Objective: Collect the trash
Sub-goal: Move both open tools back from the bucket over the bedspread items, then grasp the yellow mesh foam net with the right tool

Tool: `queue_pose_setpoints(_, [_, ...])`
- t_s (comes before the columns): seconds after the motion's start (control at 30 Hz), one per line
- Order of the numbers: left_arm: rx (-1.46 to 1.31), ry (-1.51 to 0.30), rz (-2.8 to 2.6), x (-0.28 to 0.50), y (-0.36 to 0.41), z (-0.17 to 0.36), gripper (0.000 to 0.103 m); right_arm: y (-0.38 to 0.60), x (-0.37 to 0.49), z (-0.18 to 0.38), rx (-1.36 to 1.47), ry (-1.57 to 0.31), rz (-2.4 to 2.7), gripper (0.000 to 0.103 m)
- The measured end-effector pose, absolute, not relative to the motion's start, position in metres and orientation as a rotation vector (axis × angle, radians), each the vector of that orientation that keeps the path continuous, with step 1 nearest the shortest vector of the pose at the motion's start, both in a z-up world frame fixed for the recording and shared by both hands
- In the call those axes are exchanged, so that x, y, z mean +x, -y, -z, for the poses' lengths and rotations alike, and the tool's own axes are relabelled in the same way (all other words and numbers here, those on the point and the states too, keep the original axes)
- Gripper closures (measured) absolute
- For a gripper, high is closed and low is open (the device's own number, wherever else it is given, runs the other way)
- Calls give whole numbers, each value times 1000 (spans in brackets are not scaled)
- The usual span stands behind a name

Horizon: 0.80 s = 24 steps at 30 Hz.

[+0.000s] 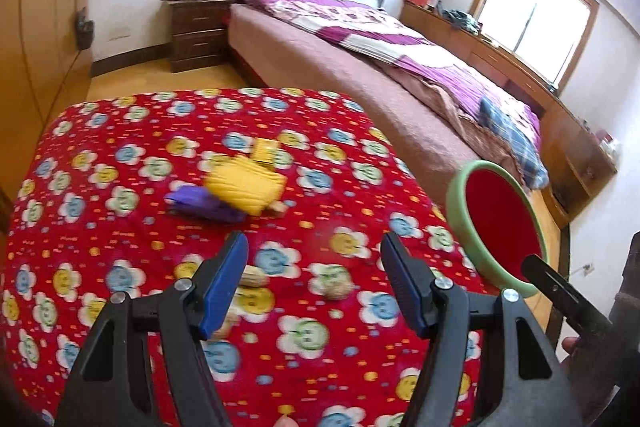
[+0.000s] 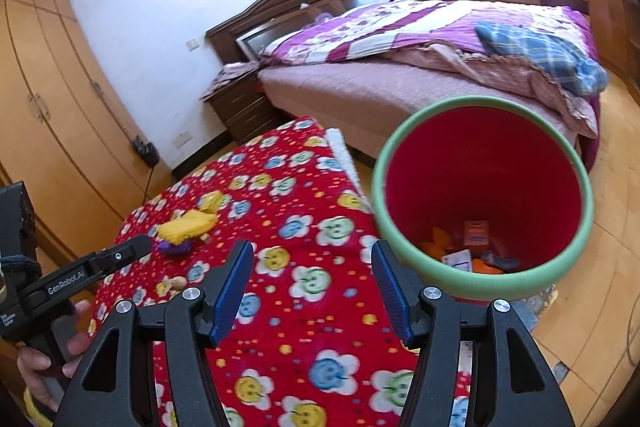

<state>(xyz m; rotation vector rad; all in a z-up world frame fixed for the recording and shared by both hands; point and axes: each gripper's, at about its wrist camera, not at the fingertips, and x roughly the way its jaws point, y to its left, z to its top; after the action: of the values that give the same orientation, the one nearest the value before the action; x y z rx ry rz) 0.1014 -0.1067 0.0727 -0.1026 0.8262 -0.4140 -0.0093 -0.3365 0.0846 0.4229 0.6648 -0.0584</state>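
On the red flowered tablecloth [image 1: 100,155] lie a yellow wrapper [image 1: 246,191], a purple wrapper [image 1: 200,205], a small yellow packet [image 1: 266,149], a peanut [image 1: 252,277] and a walnut [image 1: 336,287]. My left gripper [image 1: 314,247] hovers open and empty above the nuts. A red bin with a green rim [image 2: 480,287] stands beside the table's right edge, with orange and white scraps [image 2: 474,233] at its bottom. My right gripper [image 2: 314,255] is open and empty over the cloth, just left of the bin. One finger of the left gripper [image 2: 120,255] shows near the yellow wrapper [image 2: 186,225].
A bed with a purple quilt [image 1: 360,23] stands beyond the table, a dark nightstand [image 1: 198,31] to its left. Wooden wardrobes [image 2: 52,107] line the left wall. Low cabinets under the window [image 1: 492,55] run along the right. A hand [image 2: 44,367] grips the left tool.
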Motion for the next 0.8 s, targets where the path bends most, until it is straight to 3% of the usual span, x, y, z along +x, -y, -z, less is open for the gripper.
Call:
queue_pose_setpoints(0.47, [-119, -817, 224, 138, 23, -68, 35, 280, 50, -102, 356, -714, -60, 40])
queue_pose_setpoints(0.8, [-136, -850, 122, 163, -16, -42, 35, 233, 108, -81, 338, -789, -154, 40])
